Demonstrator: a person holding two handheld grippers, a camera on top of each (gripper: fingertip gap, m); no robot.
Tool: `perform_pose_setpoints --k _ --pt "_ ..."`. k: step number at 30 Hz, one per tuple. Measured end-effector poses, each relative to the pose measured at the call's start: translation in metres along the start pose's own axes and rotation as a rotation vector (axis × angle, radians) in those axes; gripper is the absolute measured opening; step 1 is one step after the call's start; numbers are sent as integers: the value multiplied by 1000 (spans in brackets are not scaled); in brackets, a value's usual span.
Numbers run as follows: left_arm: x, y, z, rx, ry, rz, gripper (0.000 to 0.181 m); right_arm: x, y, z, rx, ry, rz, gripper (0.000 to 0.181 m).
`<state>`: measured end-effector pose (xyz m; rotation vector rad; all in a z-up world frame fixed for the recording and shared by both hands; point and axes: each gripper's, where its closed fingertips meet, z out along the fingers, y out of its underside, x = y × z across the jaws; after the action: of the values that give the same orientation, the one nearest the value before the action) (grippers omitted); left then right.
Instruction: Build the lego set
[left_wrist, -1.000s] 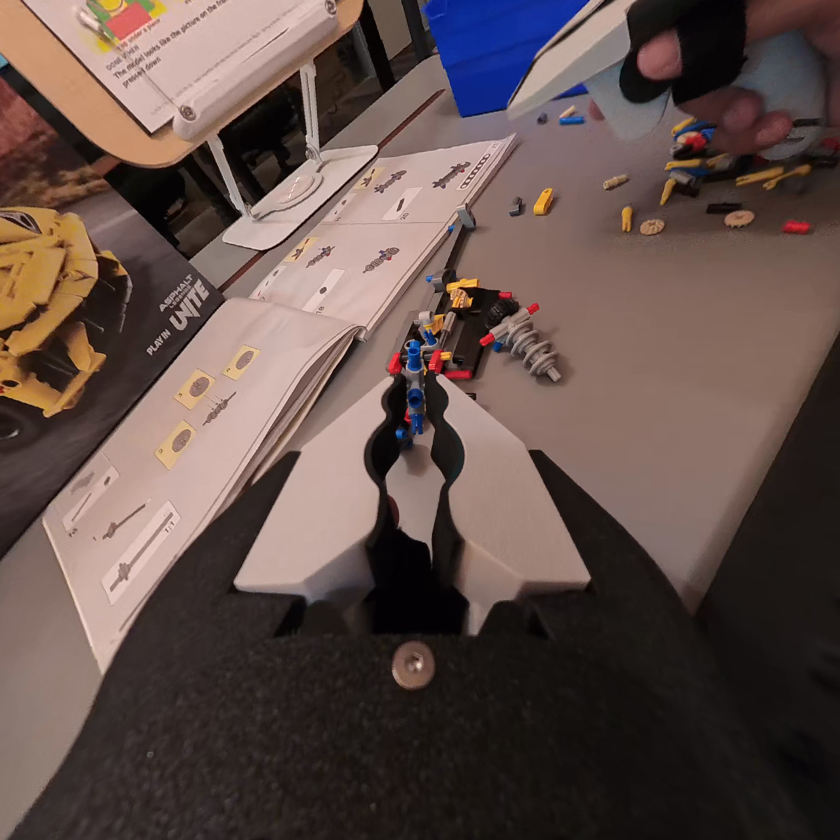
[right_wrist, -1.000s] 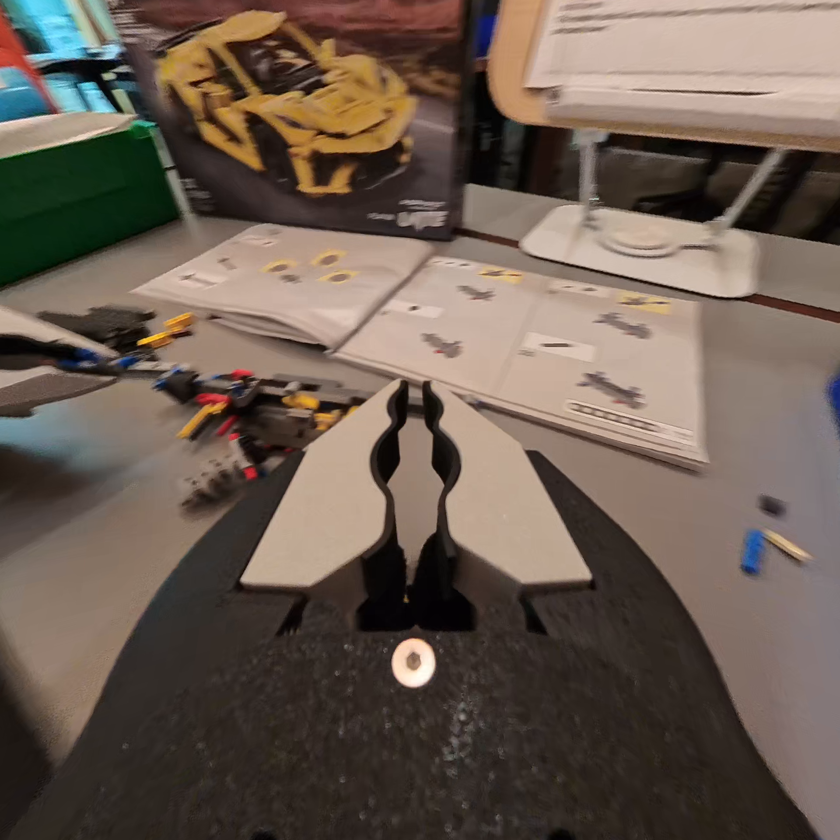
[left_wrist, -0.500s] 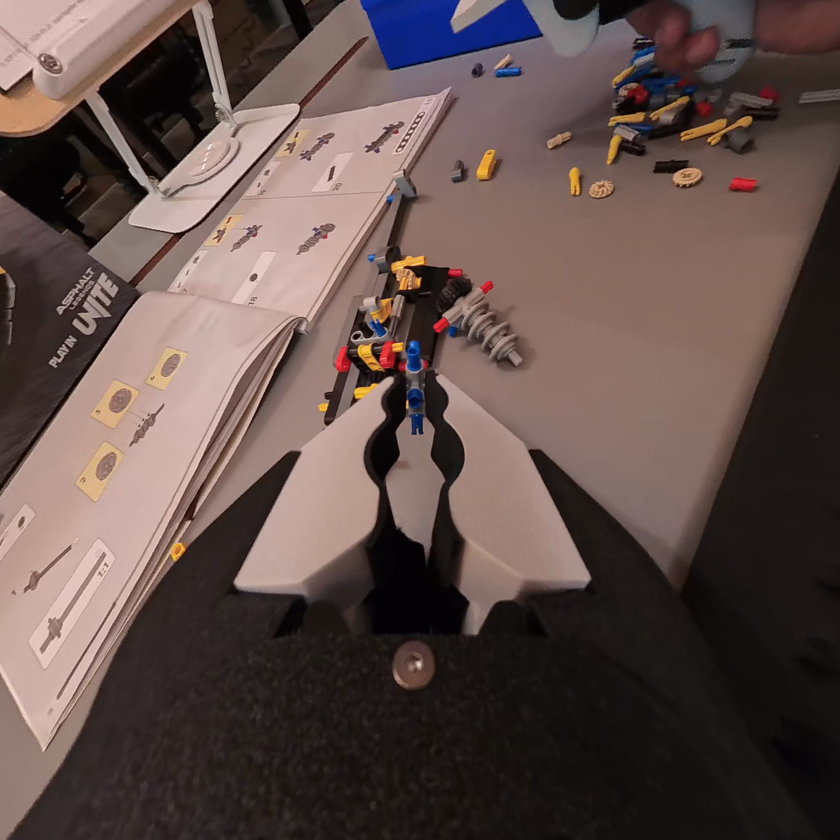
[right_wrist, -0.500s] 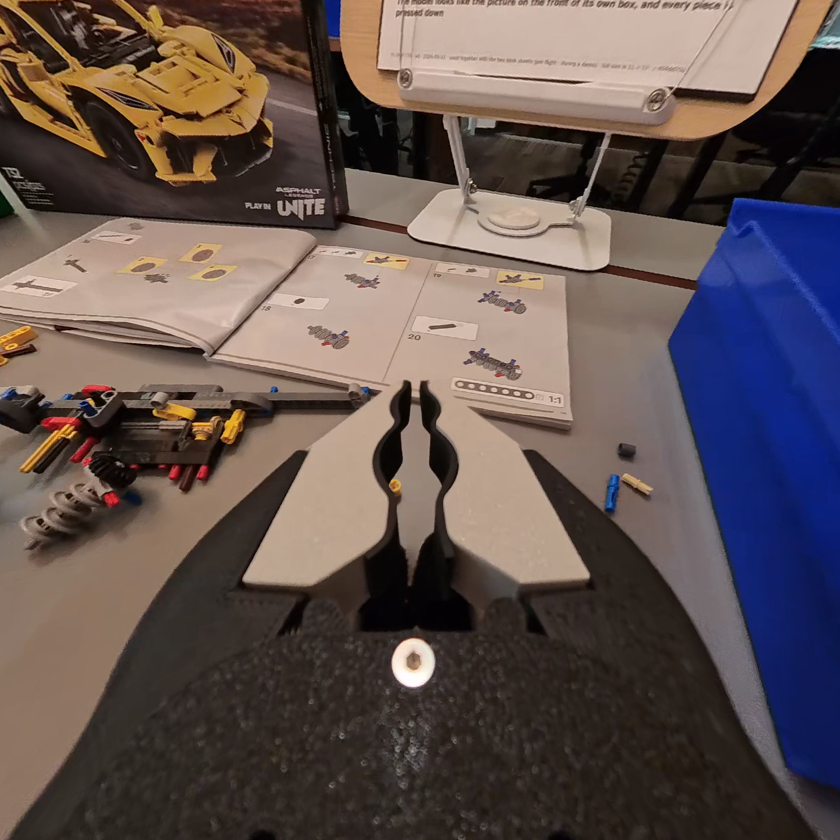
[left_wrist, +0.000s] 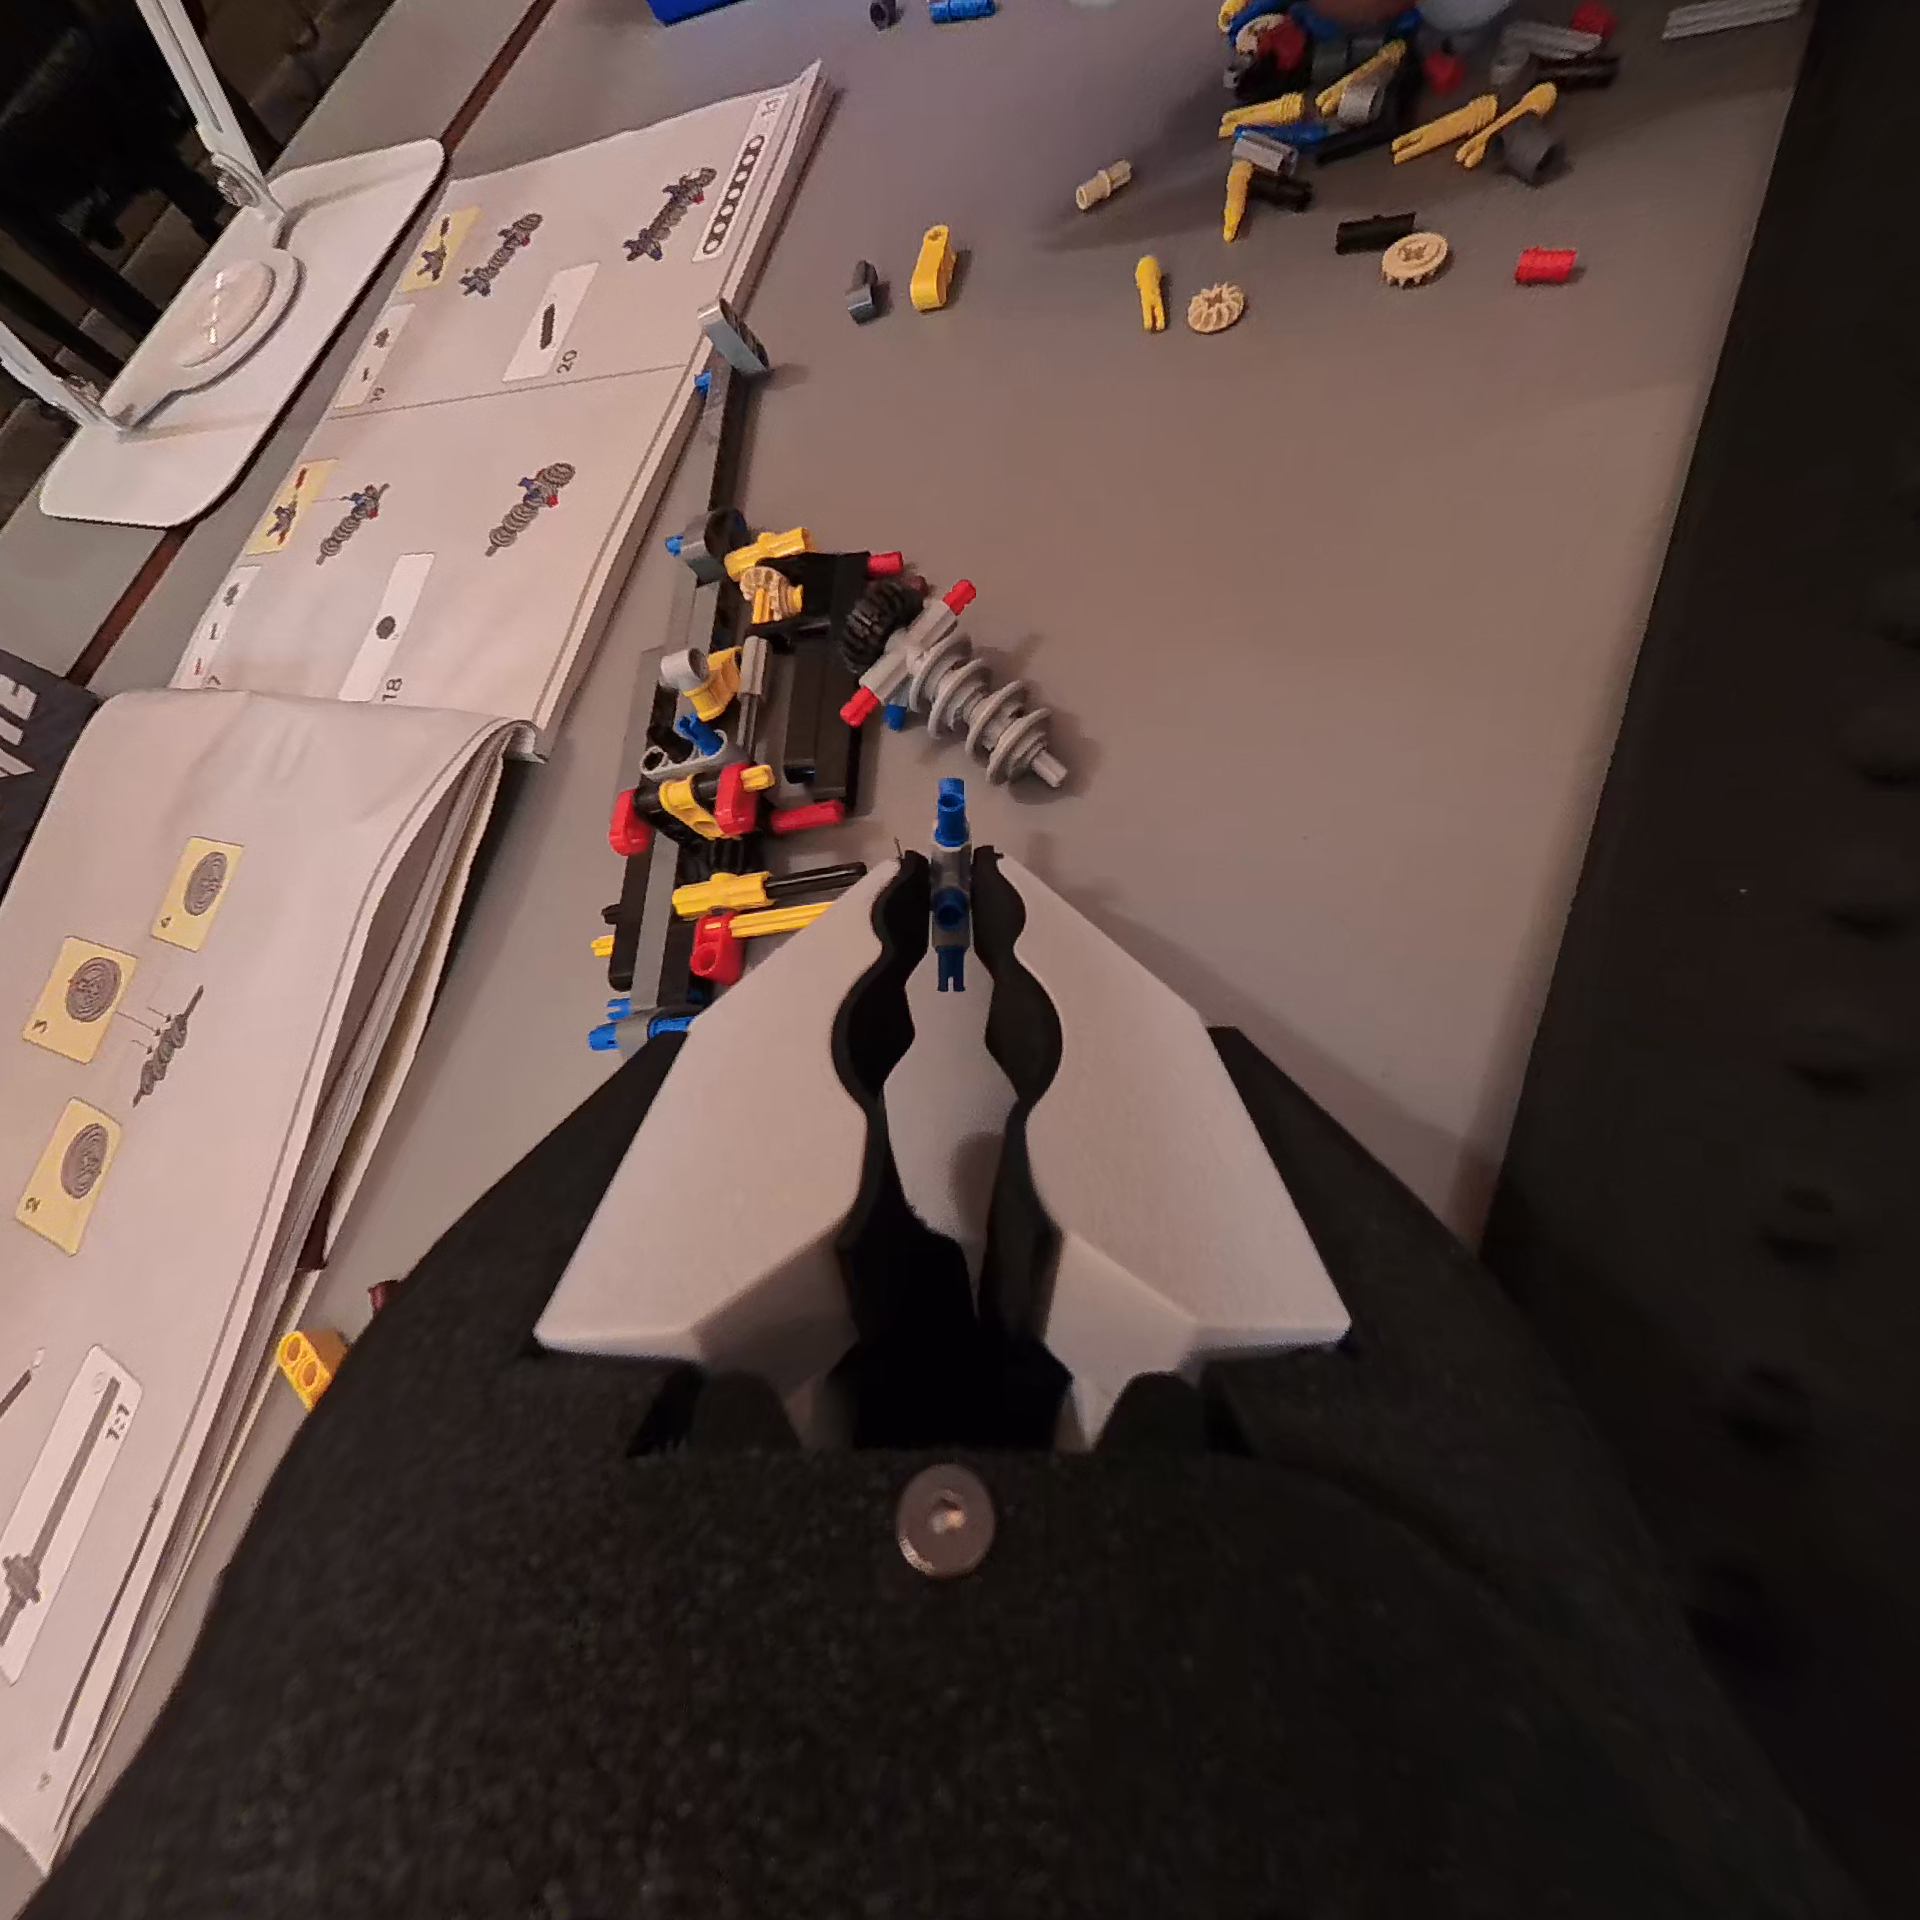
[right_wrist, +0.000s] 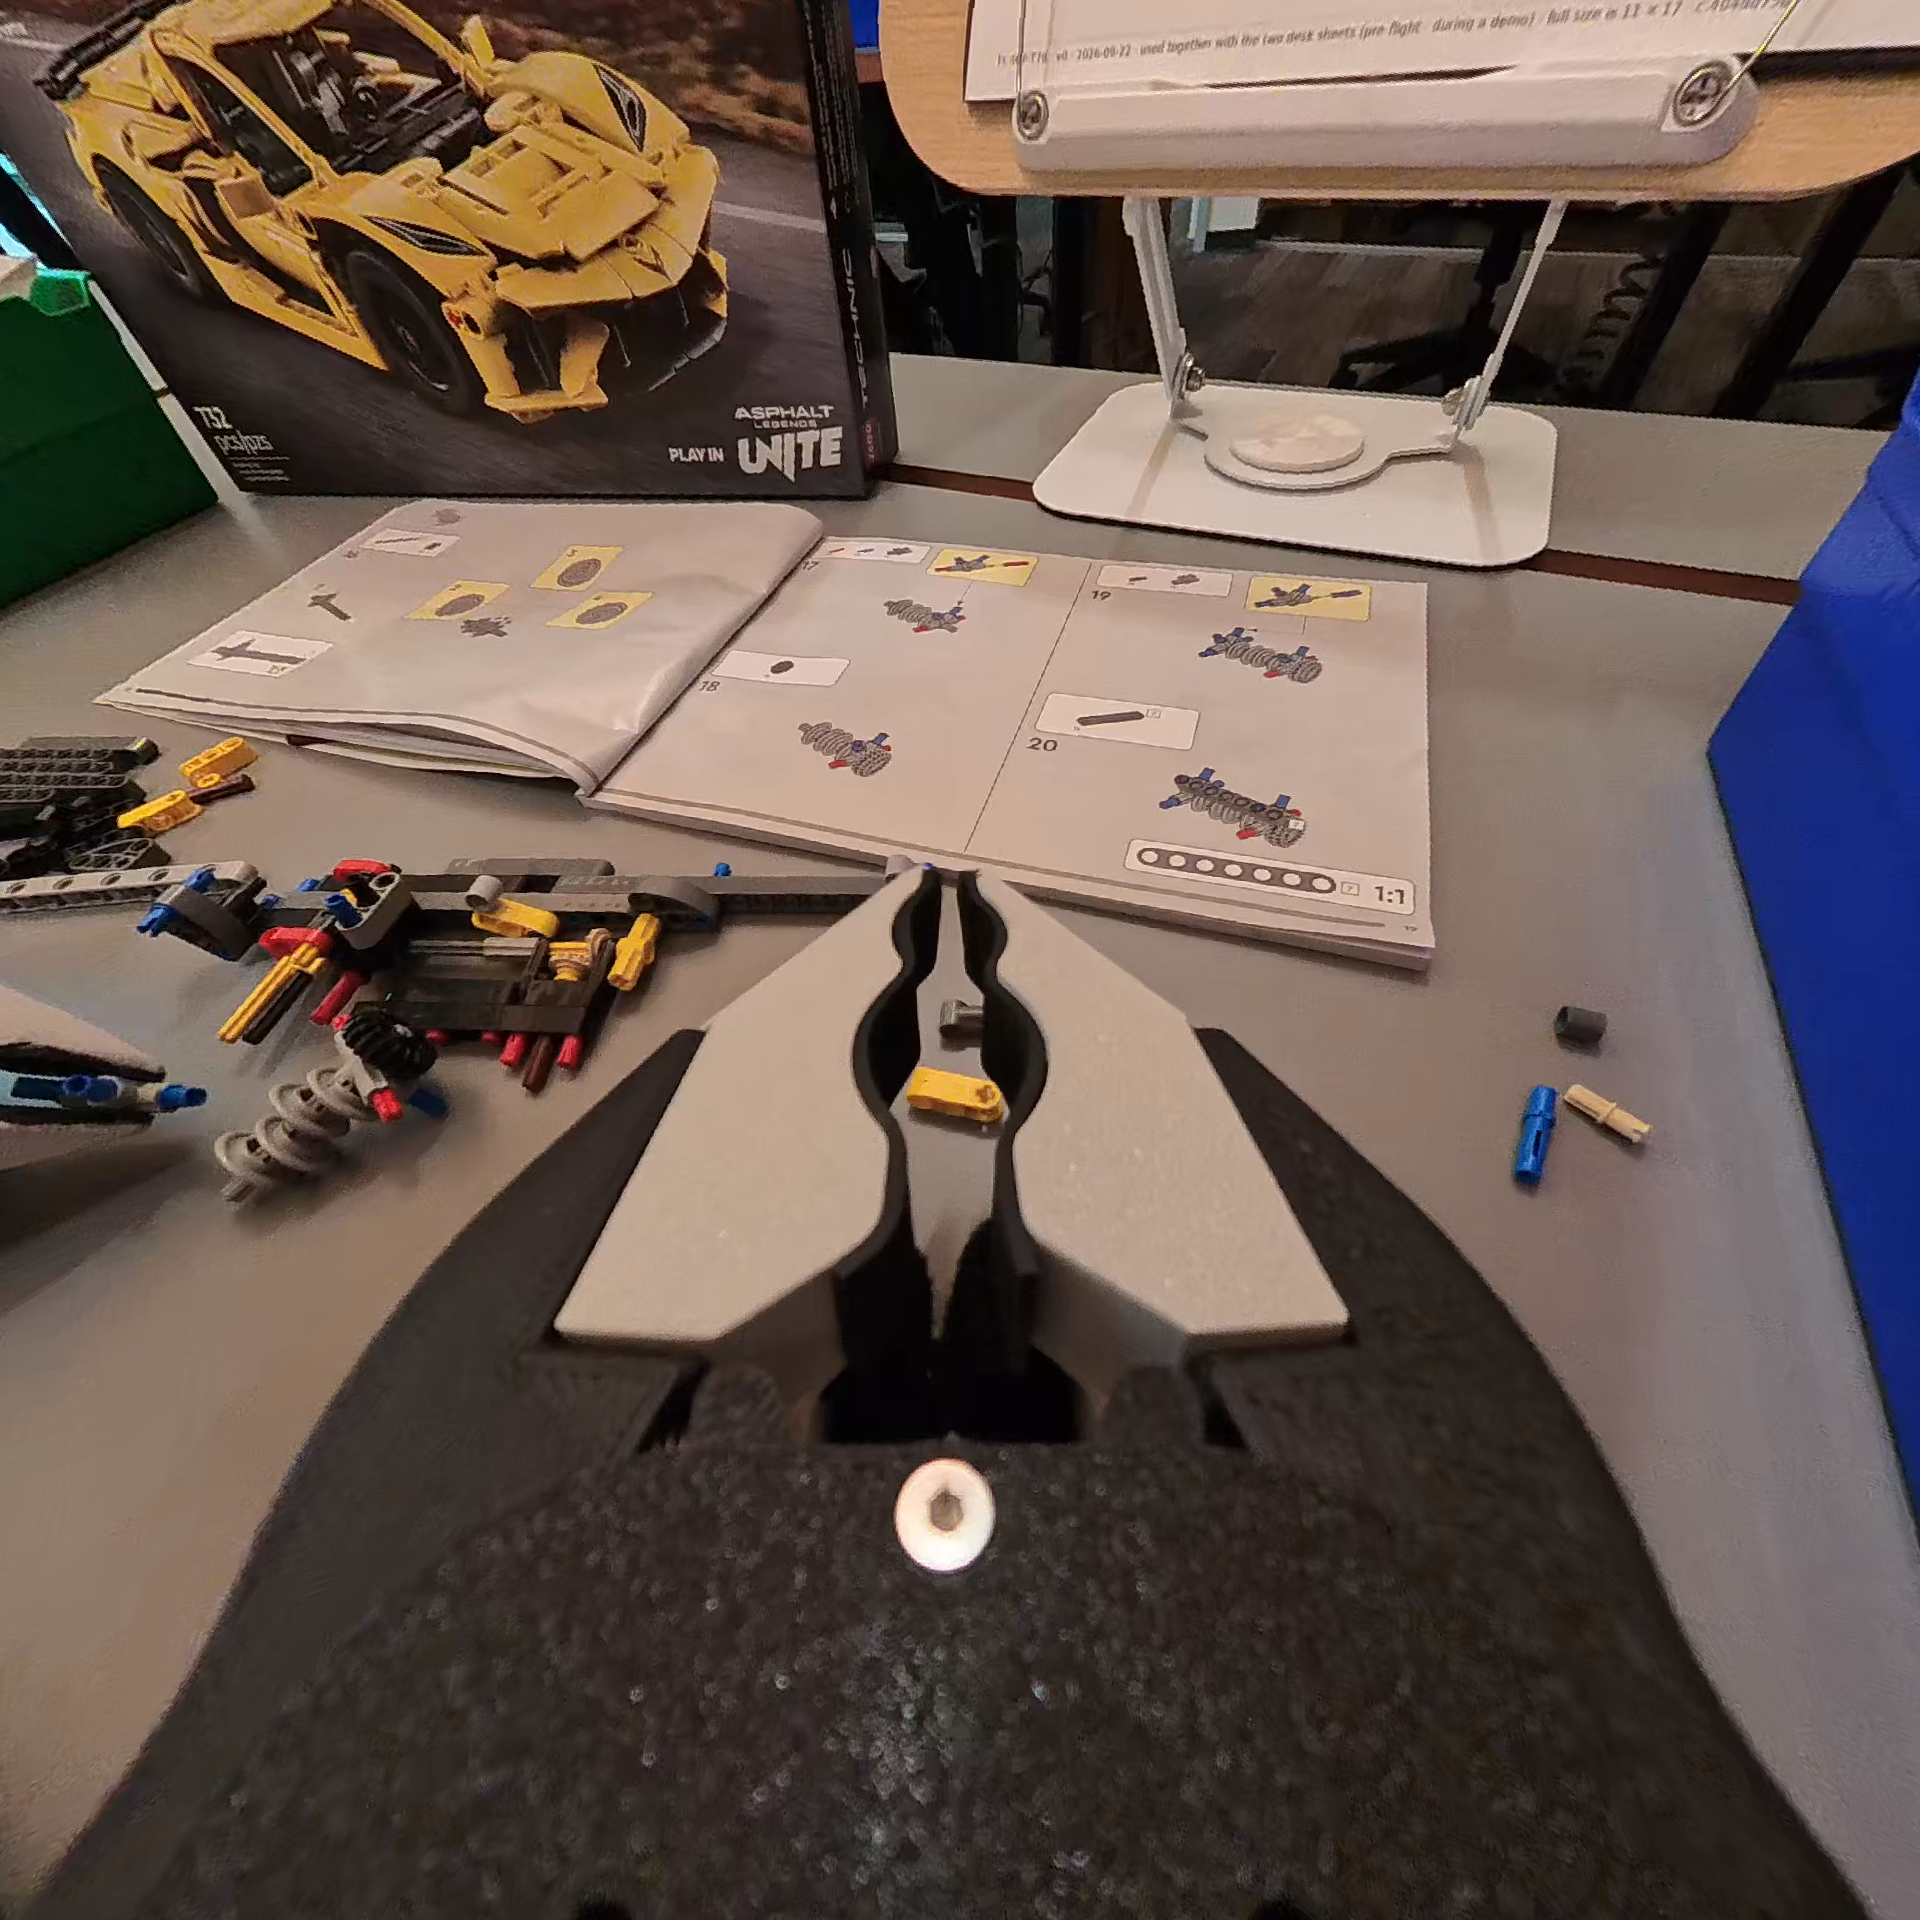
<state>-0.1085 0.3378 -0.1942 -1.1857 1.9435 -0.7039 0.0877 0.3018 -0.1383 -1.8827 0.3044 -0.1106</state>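
Lego set: spread over the grey table (left_wrist: 1299, 582), part built; views follow in turn.

Left wrist view, grasp: left gripper (left_wrist: 948, 873) is clamped at its tips on a small grey-and-blue pin piece (left_wrist: 949, 894), blue ends poking out fore and aft. Held at the tips, likely so the ends remain free for plugging in.

Left wrist view, assembly: black-and-grey frame assembly (left_wrist: 748, 748) lies at 11 o'clock of the tips, alongside the open instruction booklet (left_wrist: 436, 540), probably for easy checking against the pages.

Left wrist view, spring: grey coil sub-assembly (left_wrist: 966, 696) with red pins rests at 12 o'clock, touching the frame's right side.

Left wrist view, spares: loose parts pile (left_wrist: 1382, 114) sits at 1 o'clock, well apart from the build, which keeps unsorted pieces out of the work zone.

Right wrist view, fingers: right gripper (right_wrist: 948, 883) has its tips nearly together, grasping nothing.

Right wrist view, under the fingers: yellow connector (right_wrist: 954, 1093) and a small grey pin (right_wrist: 961, 1016) lie on the table, seen through the gap between the fingers; either may be the next pick.

Right wrist view, surroundings: set's box (right_wrist: 468, 239) stands at 10 o'clock; blue bin (right_wrist: 1829, 831) at 3 o'clock; document stand (right_wrist: 1299, 468) at 1 o'clock.
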Motion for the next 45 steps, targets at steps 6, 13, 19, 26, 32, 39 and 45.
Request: perform_pose_setpoints --k 6,13,19,26,32,39,45 --pt "0 -2 -2 17 8 -27 7 -3 2 1 -11 -8 -9 2" --pt "-10 3 -6 -1 -19 -101 7 0 6 1 -29 0 -10 2" --pt "1 17 0 -91 2 11 6 19 11 0 -53 92 18 4" --pt "7 13 -1 -69 65 -15 6 33 10 -4 -42 135 80 9" --pt "10 17 -4 -78 131 -61 6 25 1 -1 -5 92 97 9" --pt "8 18 -3 -83 131 -79 6 14 -2 5 -6 44 89 10" --pt "2 19 -2 -90 74 -67 6 -53 -16 -2 53 -290 39 17"
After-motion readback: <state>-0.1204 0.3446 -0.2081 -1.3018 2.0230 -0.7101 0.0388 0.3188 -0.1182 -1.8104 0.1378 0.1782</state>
